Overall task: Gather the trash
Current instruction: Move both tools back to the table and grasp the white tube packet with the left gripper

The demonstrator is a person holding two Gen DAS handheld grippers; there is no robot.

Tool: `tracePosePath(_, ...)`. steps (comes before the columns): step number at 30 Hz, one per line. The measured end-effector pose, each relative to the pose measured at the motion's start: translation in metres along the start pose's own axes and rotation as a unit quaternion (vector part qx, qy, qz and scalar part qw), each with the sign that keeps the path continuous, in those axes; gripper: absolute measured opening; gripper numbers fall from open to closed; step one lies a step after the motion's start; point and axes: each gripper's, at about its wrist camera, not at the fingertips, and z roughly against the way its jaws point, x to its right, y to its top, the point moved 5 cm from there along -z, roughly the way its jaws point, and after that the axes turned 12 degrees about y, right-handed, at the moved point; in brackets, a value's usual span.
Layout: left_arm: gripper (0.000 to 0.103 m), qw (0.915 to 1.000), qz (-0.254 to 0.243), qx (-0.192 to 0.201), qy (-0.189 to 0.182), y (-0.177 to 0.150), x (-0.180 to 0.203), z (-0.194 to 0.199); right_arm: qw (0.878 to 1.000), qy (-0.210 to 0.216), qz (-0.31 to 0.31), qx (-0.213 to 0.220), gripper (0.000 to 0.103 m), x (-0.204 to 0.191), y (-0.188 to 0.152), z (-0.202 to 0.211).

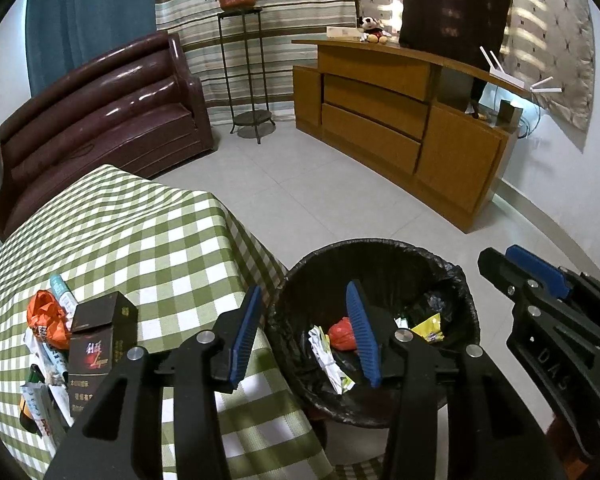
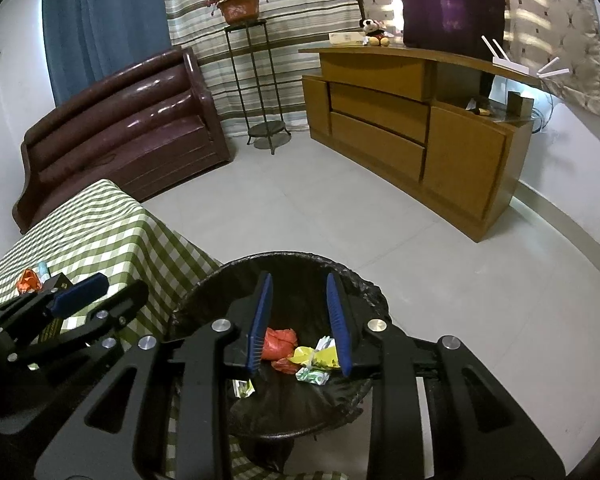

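Left tongs [image 1: 306, 334] agape over bin [image 1: 466, 280] rim; checked table [image 1: 140, 232] beside.

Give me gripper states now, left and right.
Left gripper: open, fingers empty, over the bin.
Right gripper: open, fingers empty, also above the bin.

Bin beside the table, litter in both places

The bin [image 1: 374, 332] stands on the floor at lower centre, right of the table [image 1: 140, 240]; wrappers [image 2: 300, 352] lie inside it, more litter [image 1: 60, 340] on the table's lower left.
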Motion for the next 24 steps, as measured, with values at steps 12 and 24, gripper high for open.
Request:
tracePosePath(12,0.061,0.9993,0.030,0.007,0.024,-0.008,-0.041,0.031,1.000,0.006,0.019,0.000,0.040,-0.024,-0.005,0.015)
tracePosePath(24,0.077,0.9890,0.077,-0.010,0.126,-0.051,-0.132,0.054,0.997,0.045,0.060,-0.023,0.059,-0.085,-0.023,0.014)
